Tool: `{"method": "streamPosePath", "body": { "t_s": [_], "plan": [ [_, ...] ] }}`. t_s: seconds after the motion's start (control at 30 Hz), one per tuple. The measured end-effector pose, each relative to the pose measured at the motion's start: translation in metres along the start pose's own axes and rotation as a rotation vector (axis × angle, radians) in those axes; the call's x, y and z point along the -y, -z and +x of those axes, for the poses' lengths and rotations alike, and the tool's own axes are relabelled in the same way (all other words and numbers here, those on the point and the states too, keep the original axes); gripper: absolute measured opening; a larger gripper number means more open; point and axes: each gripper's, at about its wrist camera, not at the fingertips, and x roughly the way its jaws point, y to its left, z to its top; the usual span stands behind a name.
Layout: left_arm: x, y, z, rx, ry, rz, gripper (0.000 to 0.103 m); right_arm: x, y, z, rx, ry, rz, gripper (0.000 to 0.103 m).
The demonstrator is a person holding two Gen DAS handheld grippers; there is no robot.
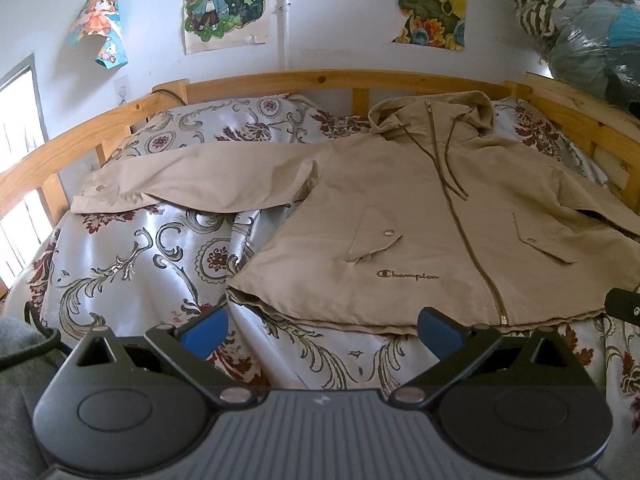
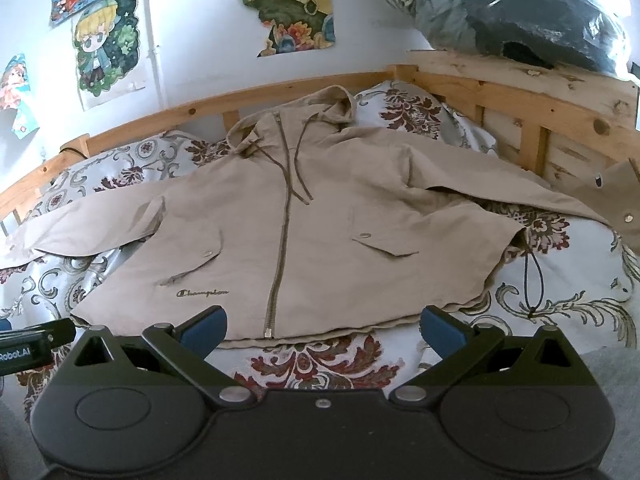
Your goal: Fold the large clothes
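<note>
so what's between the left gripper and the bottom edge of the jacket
Only bare patterned bedspread. In the left wrist view the open left gripper hovers just short of the jacket hem, with nothing else lying on that strip.

A pine-framed bed [image 1: 328,80] carried a silvery bedspread with maroon floral scrollwork [image 1: 132,256]. Directly ahead of both sets of jaws, a beige zip-front hooded jacket [image 2: 320,236] lay flat on it, front up, sleeves spread sideways, hem nearest the jaws.
</note>
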Motion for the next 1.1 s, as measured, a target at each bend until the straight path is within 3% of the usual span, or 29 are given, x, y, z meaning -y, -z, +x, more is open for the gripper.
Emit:
{"method": "streamPosePath", "body": {
  "t_s": [1.1],
  "plan": [
    [0.0008,0.002,-0.0003,0.0,0.001,0.005,0.102,0.0018,0.001,-0.0023,0.004,-0.018,0.017,0.102]
  ]
}}
